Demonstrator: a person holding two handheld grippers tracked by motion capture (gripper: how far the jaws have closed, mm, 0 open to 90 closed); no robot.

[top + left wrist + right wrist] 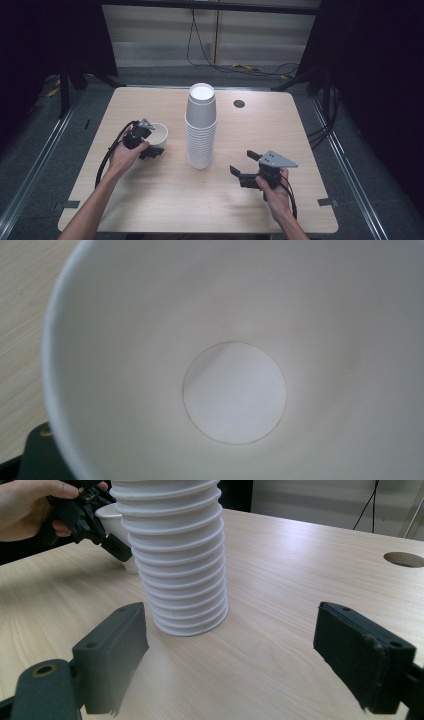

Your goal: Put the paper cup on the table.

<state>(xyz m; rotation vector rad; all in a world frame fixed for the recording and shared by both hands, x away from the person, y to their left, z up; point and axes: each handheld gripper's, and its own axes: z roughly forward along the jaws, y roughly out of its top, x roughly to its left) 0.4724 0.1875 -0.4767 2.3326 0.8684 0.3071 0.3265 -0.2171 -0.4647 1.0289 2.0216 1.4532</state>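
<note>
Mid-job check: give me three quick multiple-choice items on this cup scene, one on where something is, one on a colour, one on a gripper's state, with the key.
1. Where does the single cup sit relative to the cup stack?
A. on the left gripper's side of it
B. on top of it
C. behind it by the table hole

2. What colour are the cups?
A. red
B. white
C. clear

3. How do the right gripper jaws stand?
A. shut on a cup
B. shut with nothing between them
C. open, apart from the stack

Key: 1 A, the high view shows it at the left gripper, beside the stack. 2 B, every cup is white. 3 C, the right gripper view shows a wide gap between the jaws, short of the stack.
</note>
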